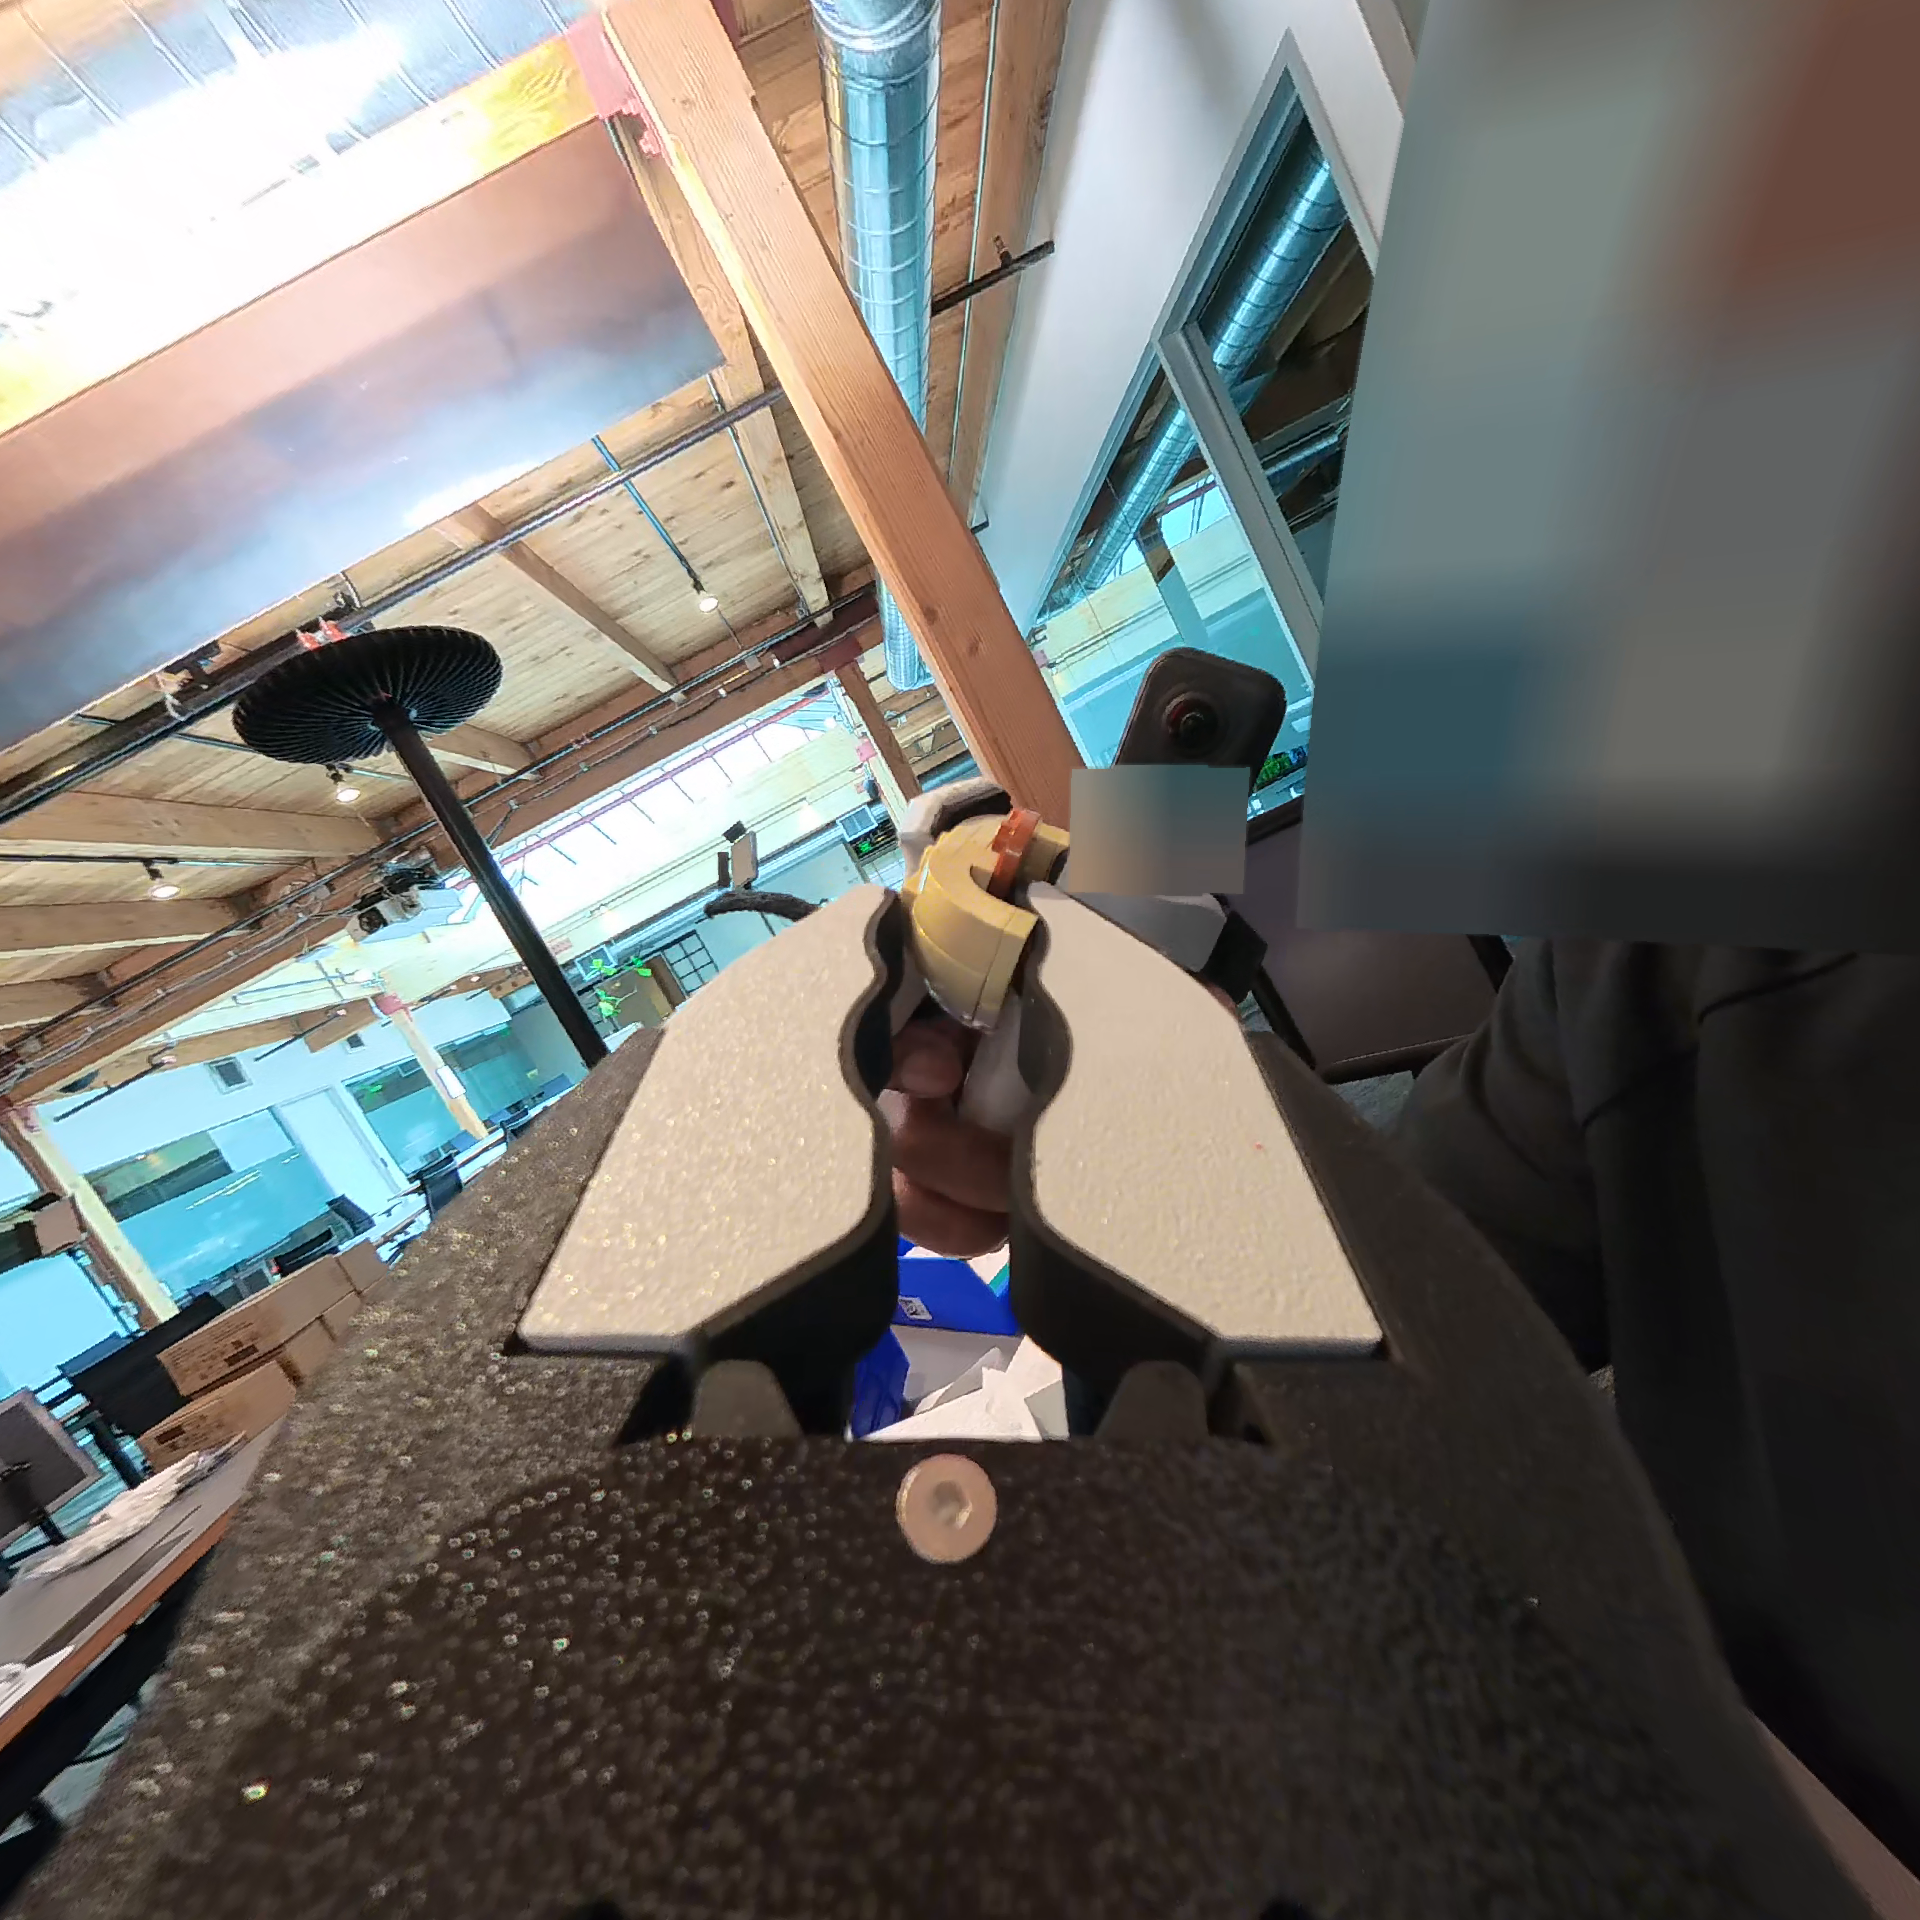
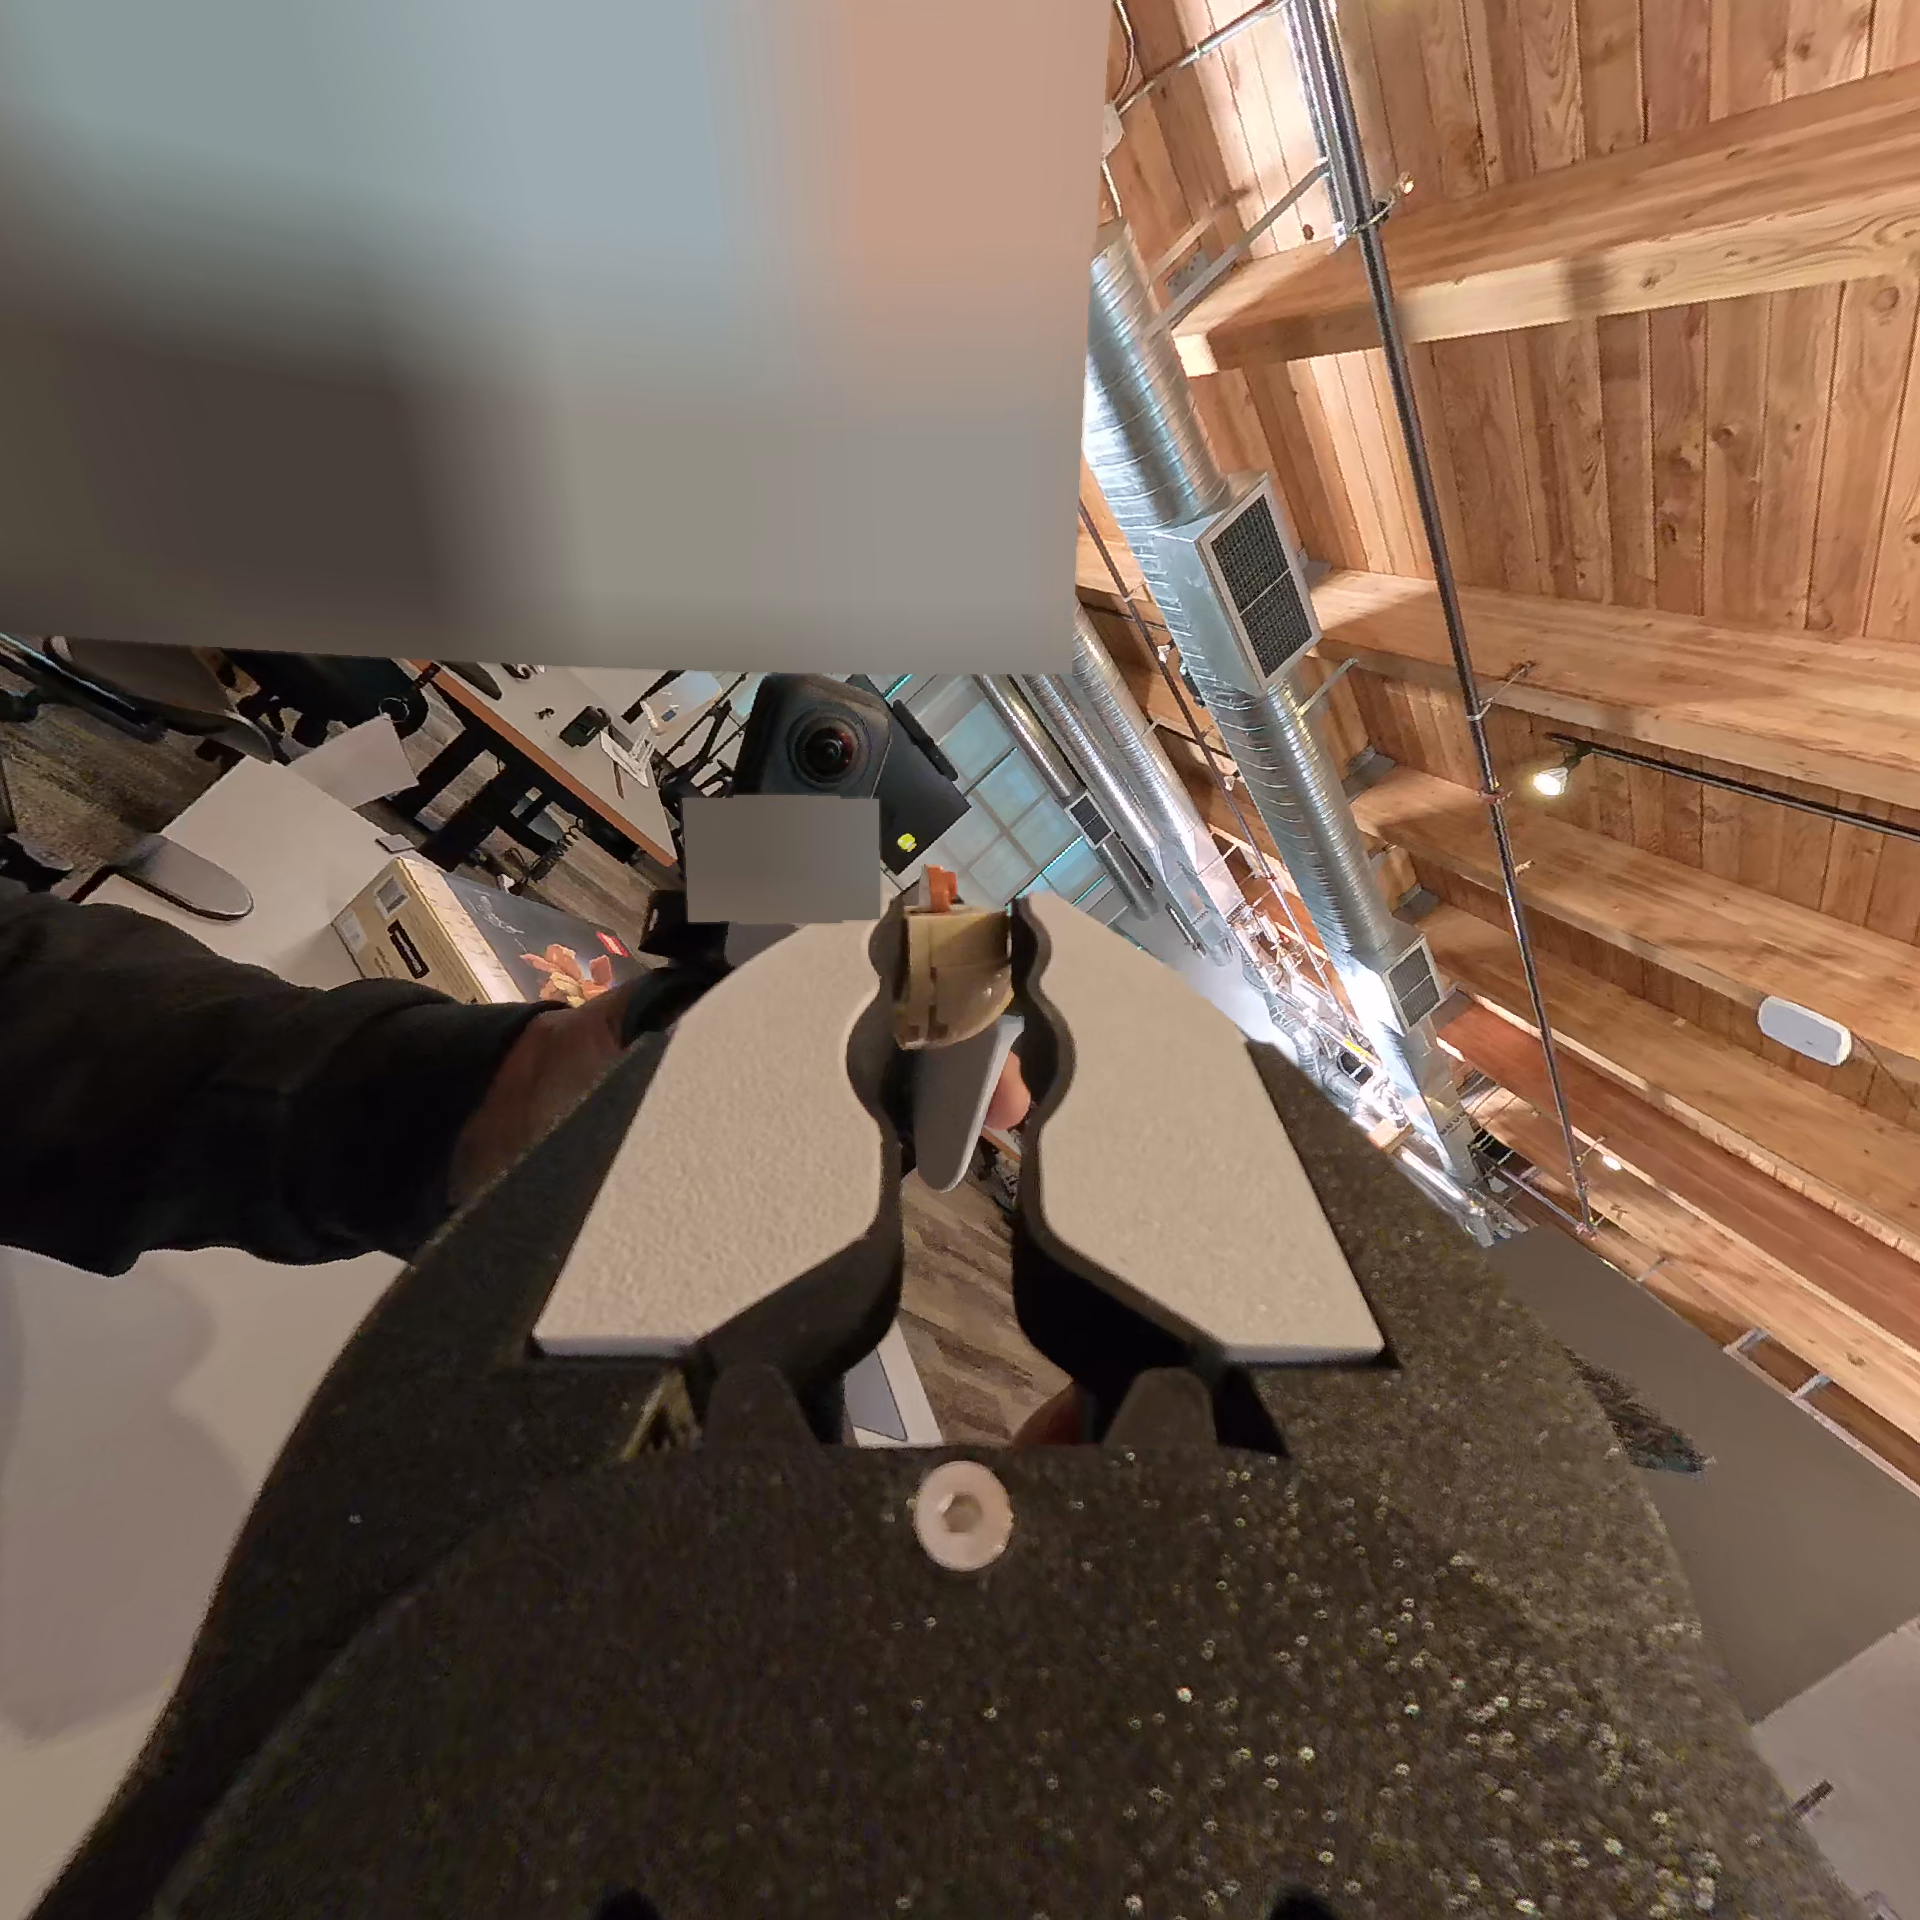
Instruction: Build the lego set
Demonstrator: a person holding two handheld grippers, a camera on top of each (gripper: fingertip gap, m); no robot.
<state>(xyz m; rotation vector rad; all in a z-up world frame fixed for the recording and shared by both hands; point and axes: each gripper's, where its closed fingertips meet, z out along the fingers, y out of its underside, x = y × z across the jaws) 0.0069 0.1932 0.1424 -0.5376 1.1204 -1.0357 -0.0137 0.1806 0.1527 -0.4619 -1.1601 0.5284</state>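
Speckled black gripper body fills the near half of both wrist views; I start there. Left gripper point(image 1: 961, 935) is clenched on a tan rounded lego sub-assembly point(image 1: 961, 930), pinched at the tips, 12 o'clock from my cam. Right gripper point(image 2: 951, 971) is clamped on the same tan piece point(image 2: 951, 977), also 12 o'clock. So both hold one build, tip to tip, lifted high toward the wooden beam ceiling point(image 2: 1558, 520), grippers pointing at each other, each other's cam visible just past the piece.

Key relation, imo: small orange round lego part point(image 1: 1016, 836) sits on the far top end of the tan piece, about 1 o'clock from the left tips, 12 o'clock from the right tips point(image 2: 938, 886). Tan piece's long axis seems to run along the fingers in both views. Neither gripper is clearly nearer to the orange part; can't tell if it's fully seated. Next move prob a squeeze or twist along that axis; risk is the piece slipping in the pinch.

Cardboard lego box point(image 2: 457, 945) w/ printed picture lies at 10 o'clock in the right view; it carries writing, which I leave unread.
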